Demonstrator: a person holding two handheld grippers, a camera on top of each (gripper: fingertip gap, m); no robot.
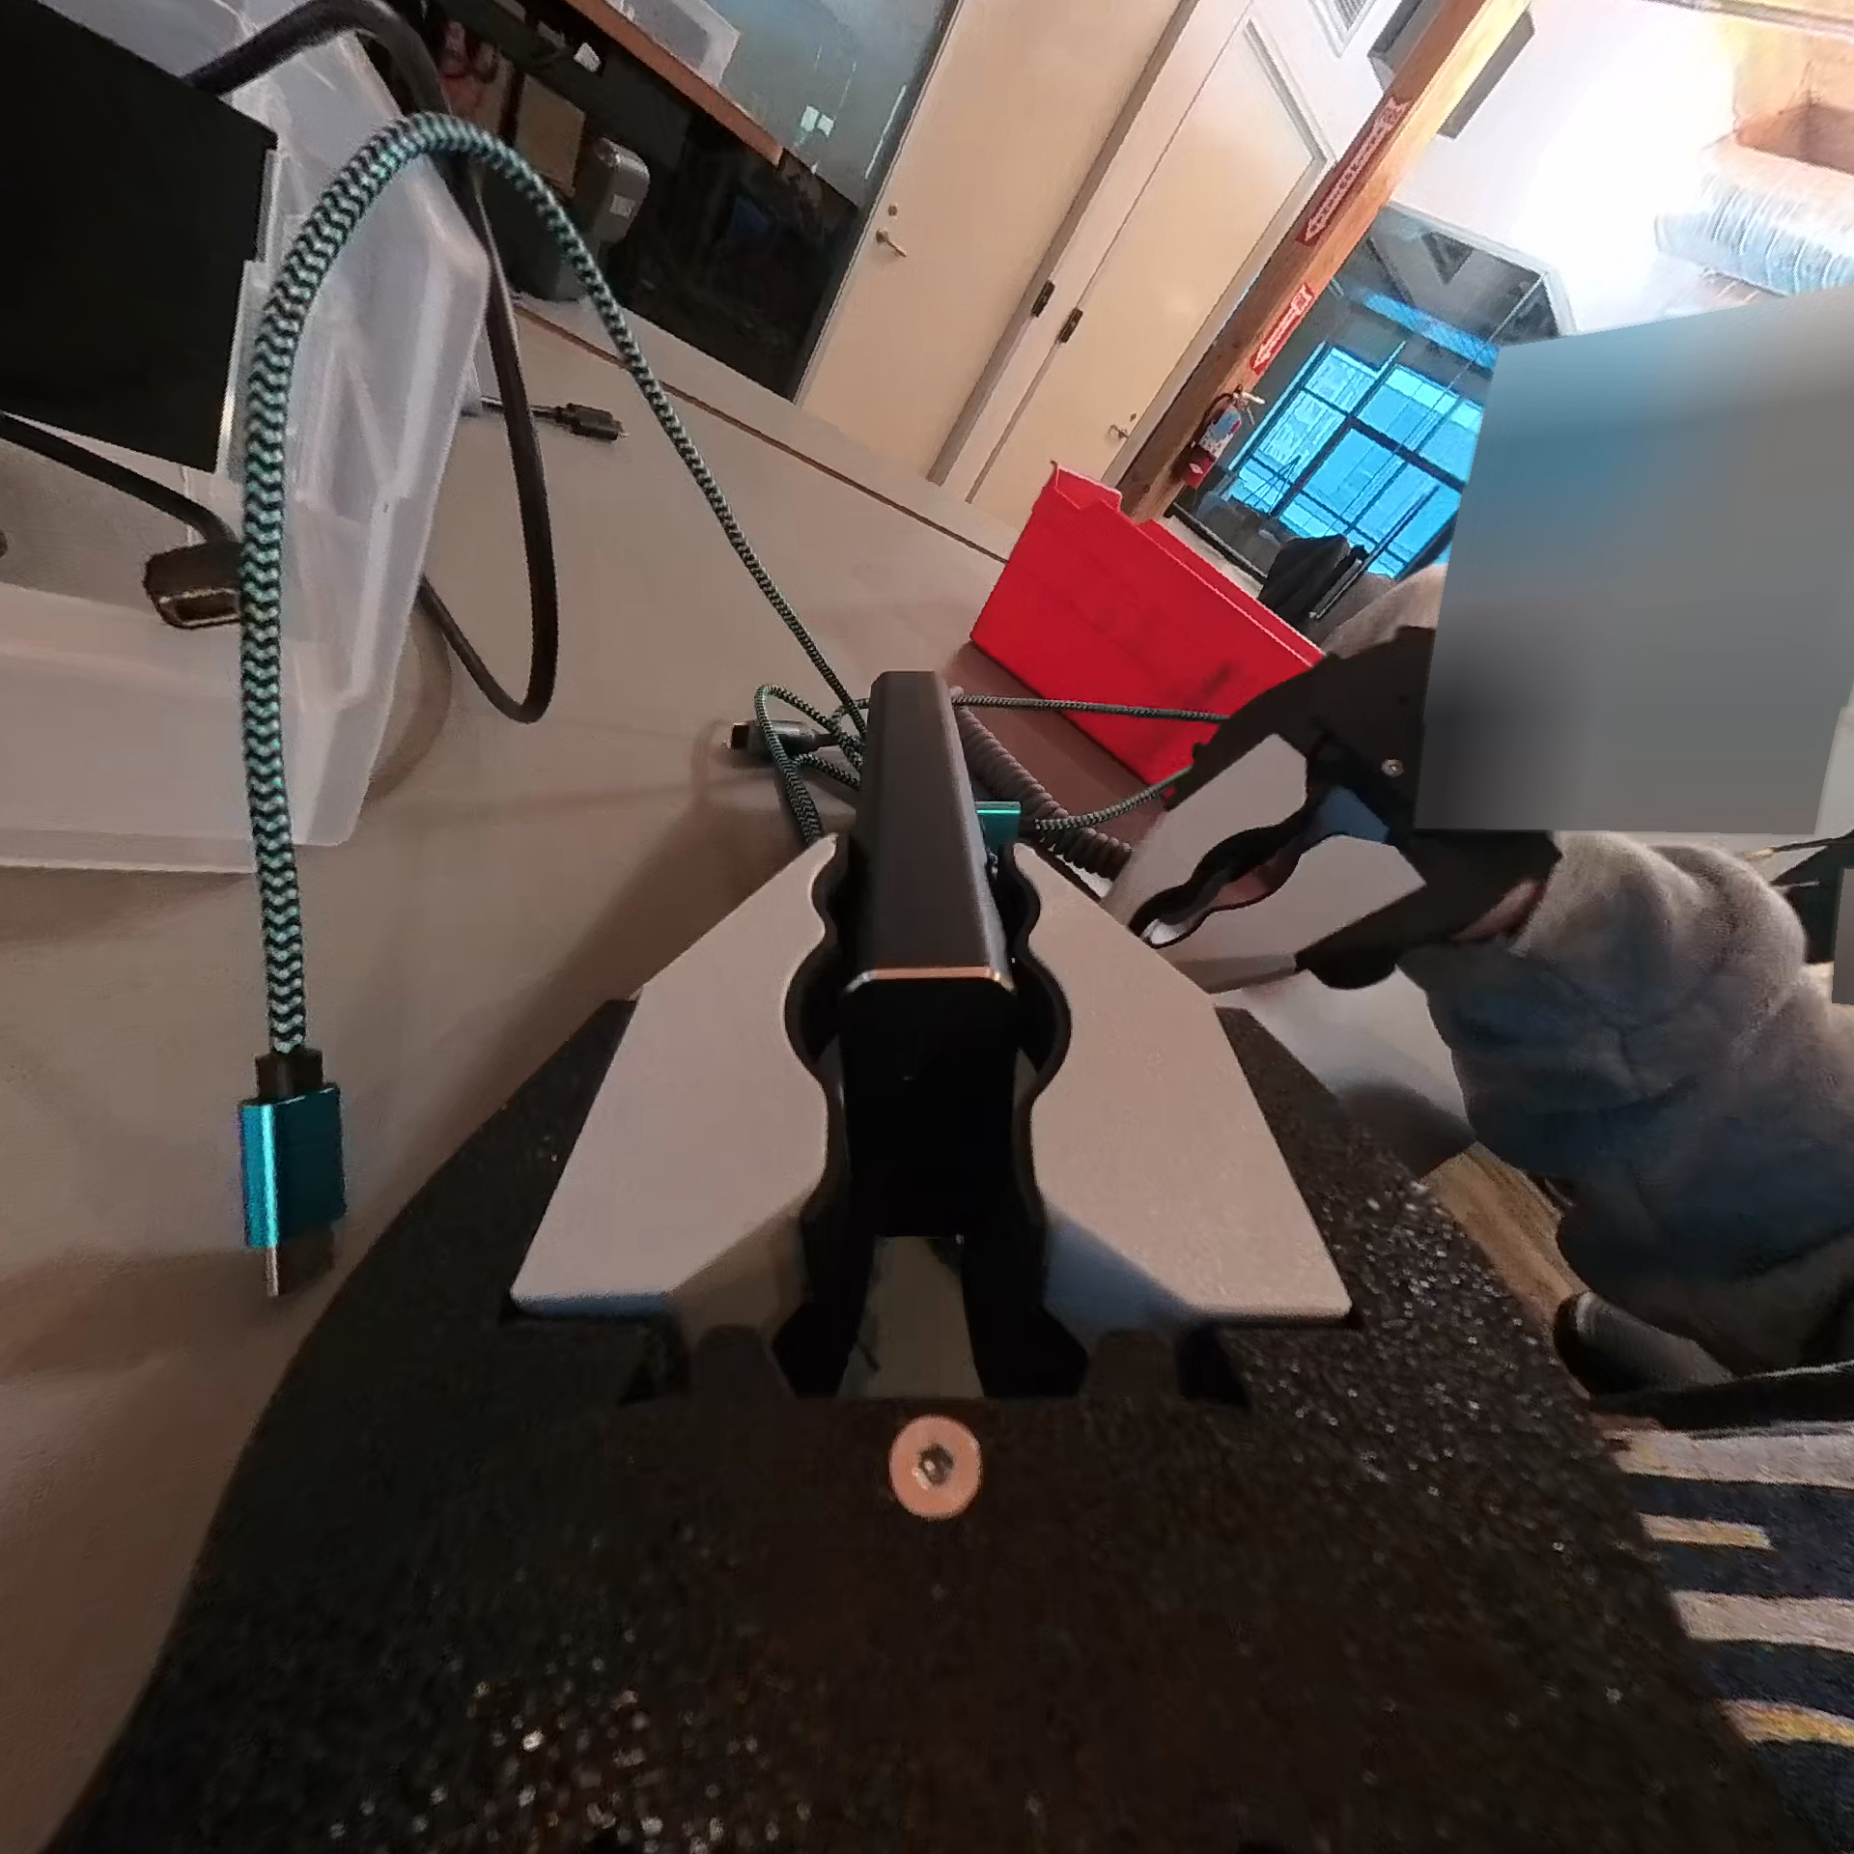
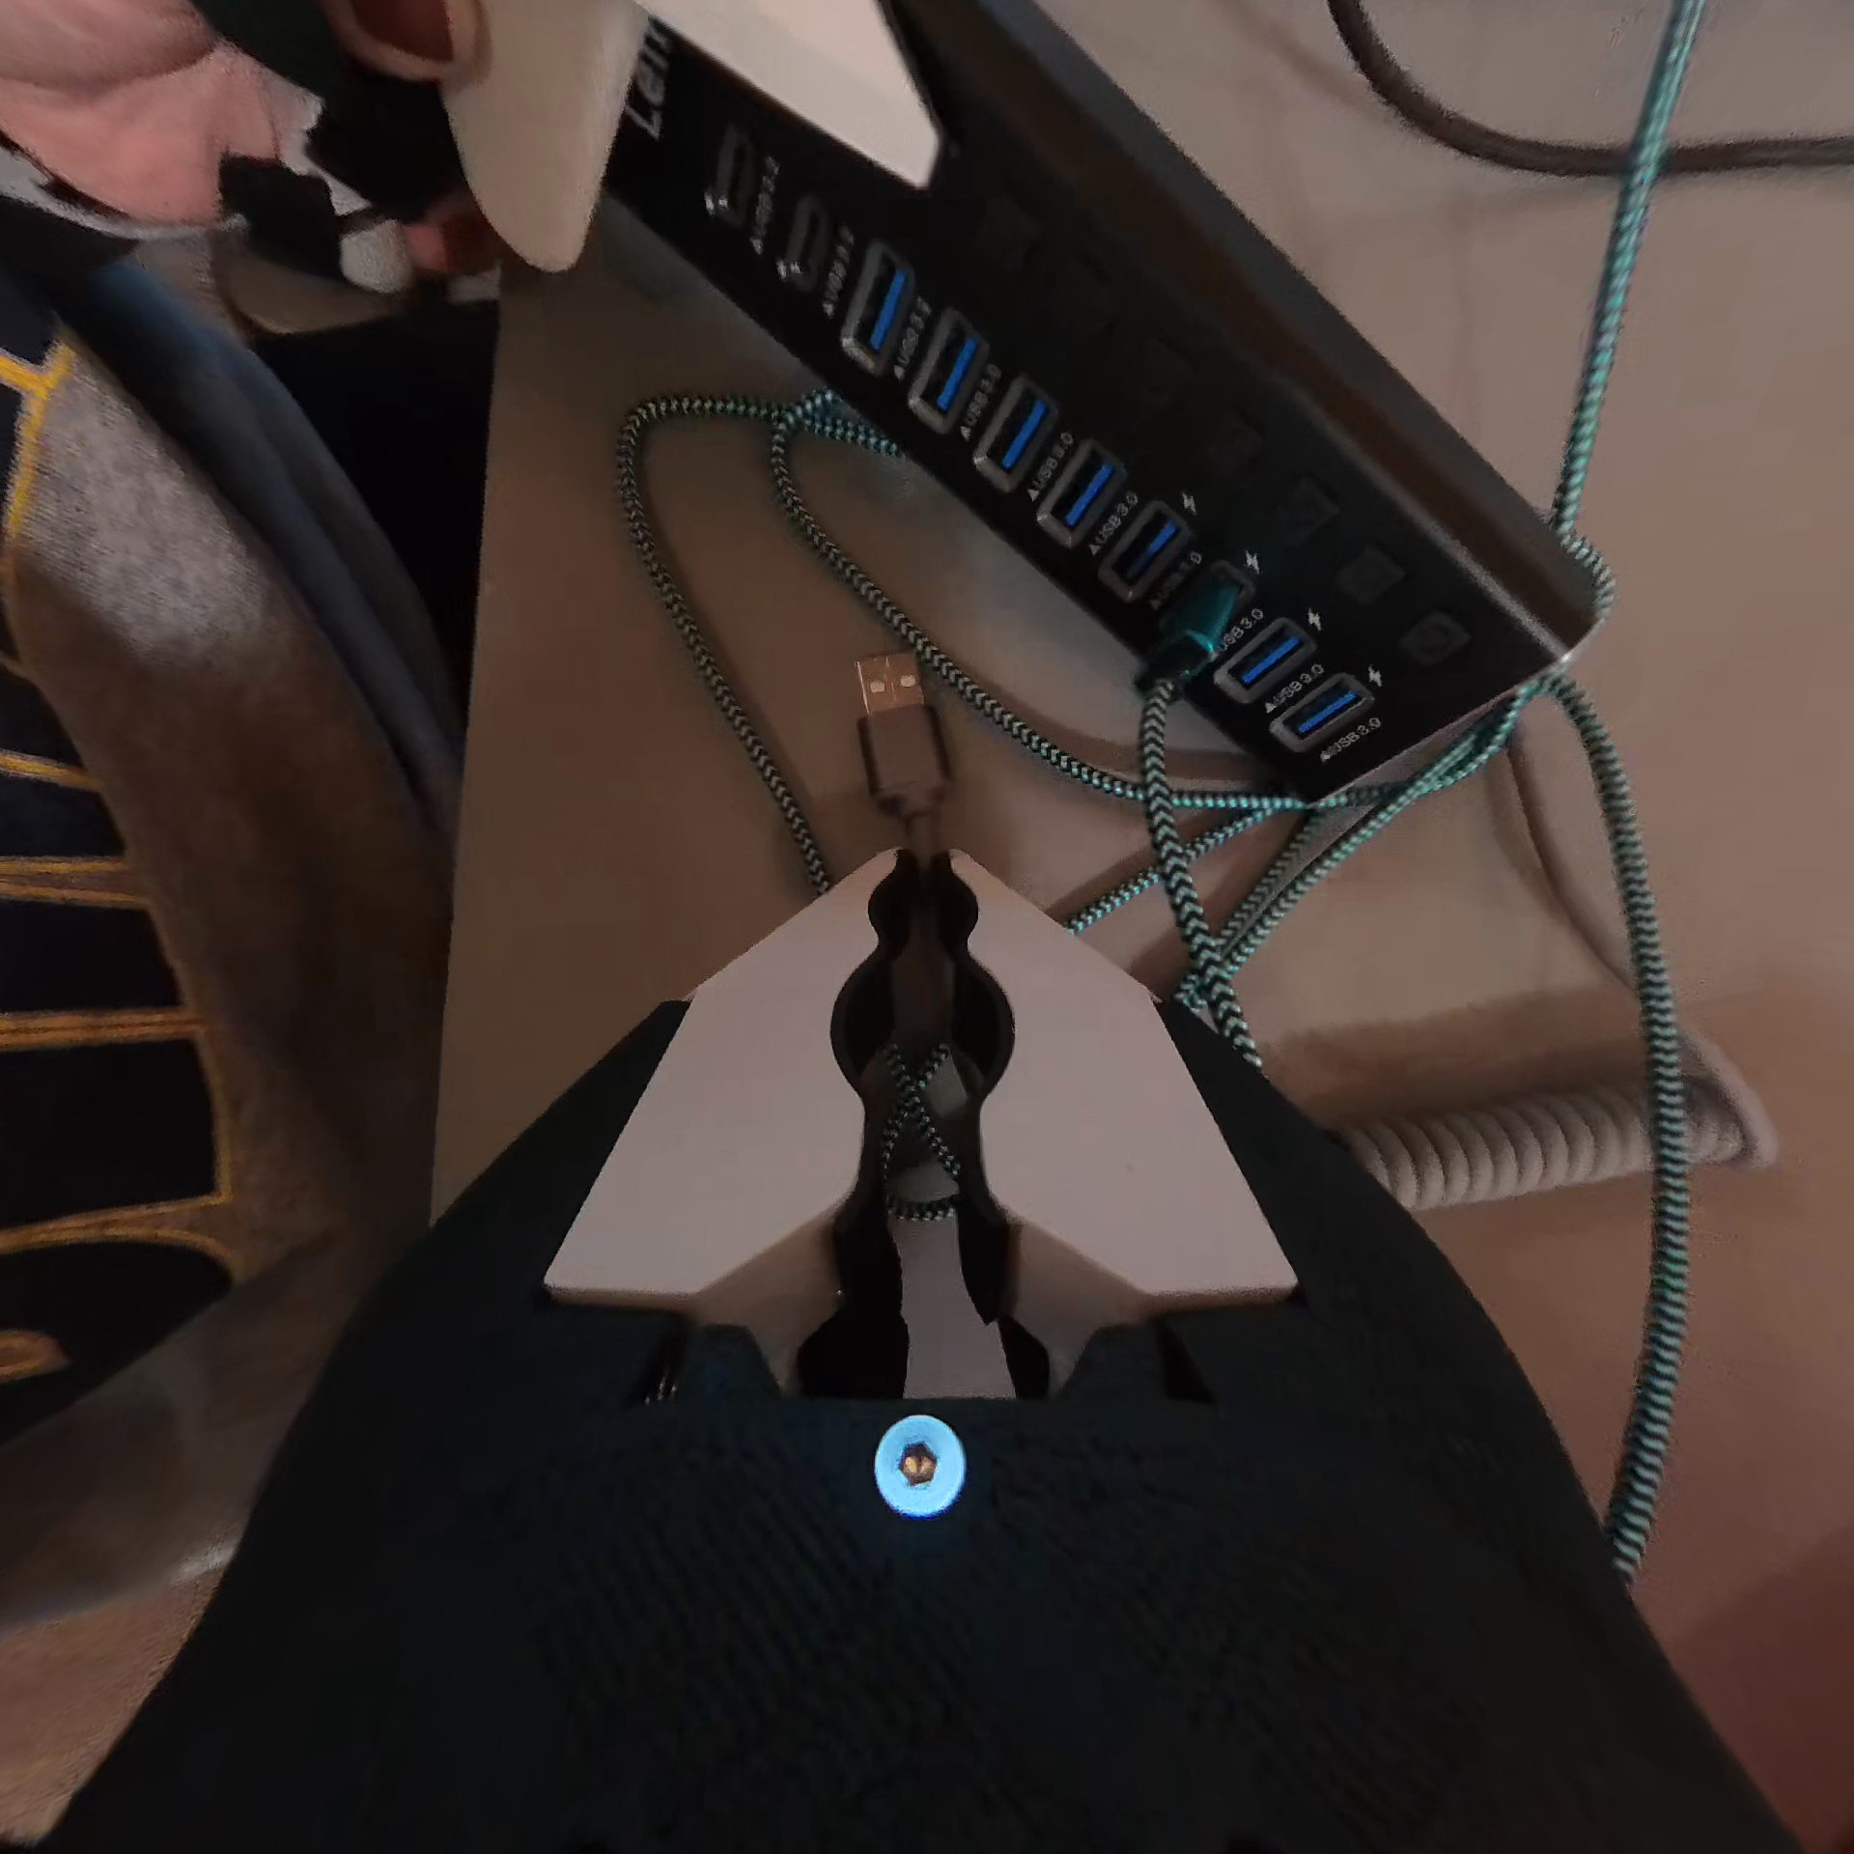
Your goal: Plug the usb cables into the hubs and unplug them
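Note:
My left gripper (image 1: pixel 923 863) is shut on one end of a long black USB hub (image 1: pixel 908 793), which juts forward over the table. The hub shows in the right wrist view (image 2: pixel 1104 401) as a slanted bar with a row of blue ports, and the left gripper's fingers (image 2: pixel 532 150) clamp its far end. A teal plug (image 2: pixel 1194 622) sits in one port near the hub's free end, and it also shows in the left wrist view (image 1: pixel 993 823). My right gripper (image 2: pixel 923 858) is shut on a braided cable just behind its grey USB plug (image 2: pixel 893 722). The plug points at the hub, short of the ports.
A teal braided cable with a teal connector (image 1: pixel 291 1174) hangs at the left. Clear plastic boxes (image 1: pixel 351 482) stand at the back left and a red bin (image 1: pixel 1124 622) behind the hub. Loose braided cables (image 2: pixel 1254 883) and a coiled cord (image 2: pixel 1545 1134) lie on the table (image 1: pixel 622 602).

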